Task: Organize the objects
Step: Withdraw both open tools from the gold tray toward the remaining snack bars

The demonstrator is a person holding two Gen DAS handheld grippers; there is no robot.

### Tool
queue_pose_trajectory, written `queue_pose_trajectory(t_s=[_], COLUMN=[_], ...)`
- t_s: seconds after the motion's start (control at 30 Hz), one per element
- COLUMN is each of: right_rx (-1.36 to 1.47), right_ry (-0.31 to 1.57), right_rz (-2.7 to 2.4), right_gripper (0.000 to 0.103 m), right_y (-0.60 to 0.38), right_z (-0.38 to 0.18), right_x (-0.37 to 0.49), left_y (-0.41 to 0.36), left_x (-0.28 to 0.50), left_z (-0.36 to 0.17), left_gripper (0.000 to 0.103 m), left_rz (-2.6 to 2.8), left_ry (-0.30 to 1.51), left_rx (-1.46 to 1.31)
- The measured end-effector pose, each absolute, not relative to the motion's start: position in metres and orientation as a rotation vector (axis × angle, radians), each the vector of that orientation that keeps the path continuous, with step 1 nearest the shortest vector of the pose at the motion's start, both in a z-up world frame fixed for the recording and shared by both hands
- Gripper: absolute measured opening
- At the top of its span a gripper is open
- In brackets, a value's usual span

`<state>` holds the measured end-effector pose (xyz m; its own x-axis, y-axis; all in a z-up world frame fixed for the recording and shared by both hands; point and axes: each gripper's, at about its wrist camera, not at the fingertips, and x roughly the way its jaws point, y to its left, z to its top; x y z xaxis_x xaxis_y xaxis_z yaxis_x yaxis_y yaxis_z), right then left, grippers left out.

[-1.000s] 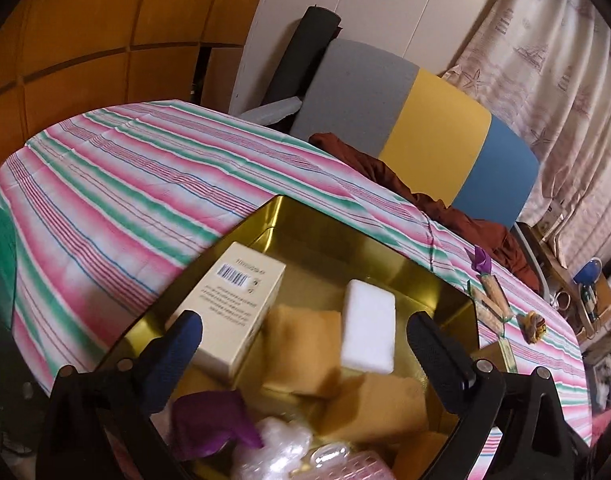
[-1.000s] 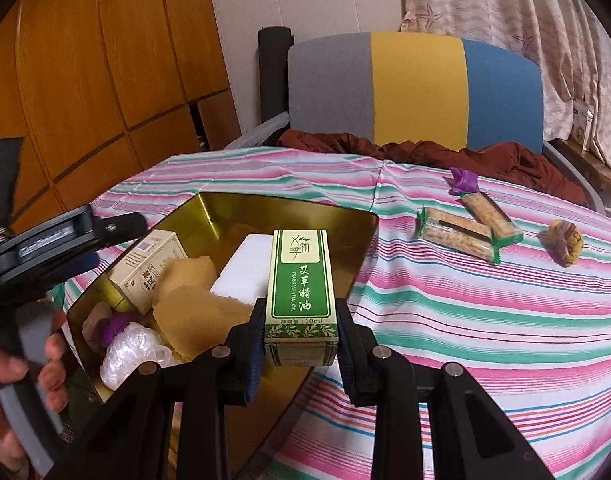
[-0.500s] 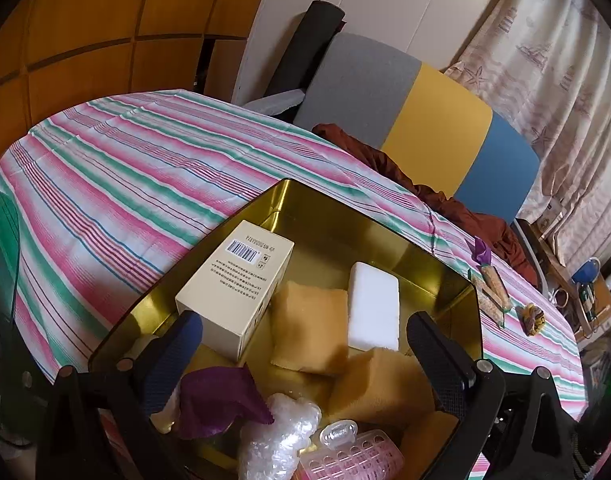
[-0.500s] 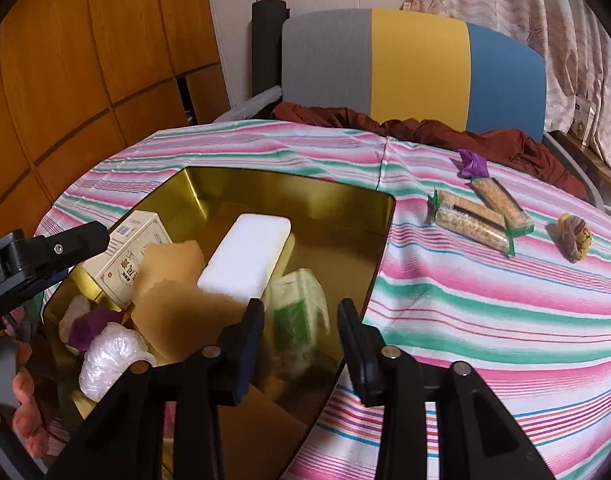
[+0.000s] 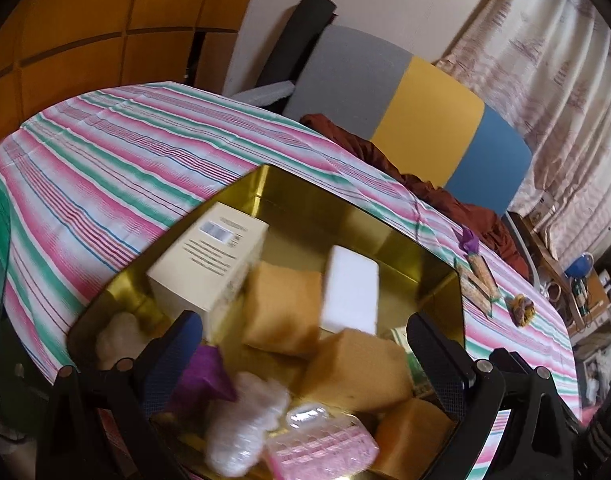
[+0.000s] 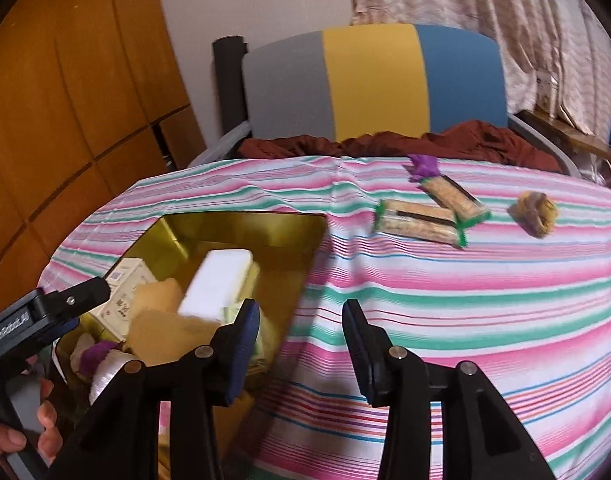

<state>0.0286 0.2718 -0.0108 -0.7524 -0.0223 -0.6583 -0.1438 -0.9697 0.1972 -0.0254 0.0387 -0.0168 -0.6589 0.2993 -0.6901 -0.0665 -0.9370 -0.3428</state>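
Right tool (image 6: 301, 344) jaws just been opening, nothing btwn them now, green box (image 6: 241, 320) lying in gold tin (image 6: 241, 220); next likely snack bars (image 6: 419, 222) on table (image 6: 425, 300), light, crinkly wrap, crushable, so grip mid-length across narrow sides.

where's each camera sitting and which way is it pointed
Left wrist: on the left gripper, looking down into the gold tin holding the white block and cream box; its own fingers show, spread wide.
Right wrist: on the right gripper, facing across the striped tablecloth toward the snack bars and chair; its empty fingers, just opening, and a hand show.
Shared: tin, white block, cream box, snack bars, chair.
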Motion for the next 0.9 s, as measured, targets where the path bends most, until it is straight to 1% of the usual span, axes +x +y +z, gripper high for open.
queue_pose_trajectory(t_s=[0.37, 0.77, 0.9], right_rx=[-1.121, -1.096, -1.059], right_ry=[0.419, 0.490, 0.500], right_rz=[2.744, 2.602, 2.555], right_gripper=[0.044, 0.044, 0.048], right_y=[0.315, 0.389, 0.418], right_z=[-0.036, -0.058, -0.059], right_x=[0.041, 0.065, 0.068], left_y=[0.086, 0.167, 0.197], left_x=[-0.008, 0.011, 0.016], left_z=[-0.015, -0.011, -0.011], left_gripper=[0.103, 0.103, 0.103], left_rz=[2.557, 2.397, 2.358], left_ry=[-0.322, -0.139, -0.078], left_rx=[-1.199, -1.187, -1.169])
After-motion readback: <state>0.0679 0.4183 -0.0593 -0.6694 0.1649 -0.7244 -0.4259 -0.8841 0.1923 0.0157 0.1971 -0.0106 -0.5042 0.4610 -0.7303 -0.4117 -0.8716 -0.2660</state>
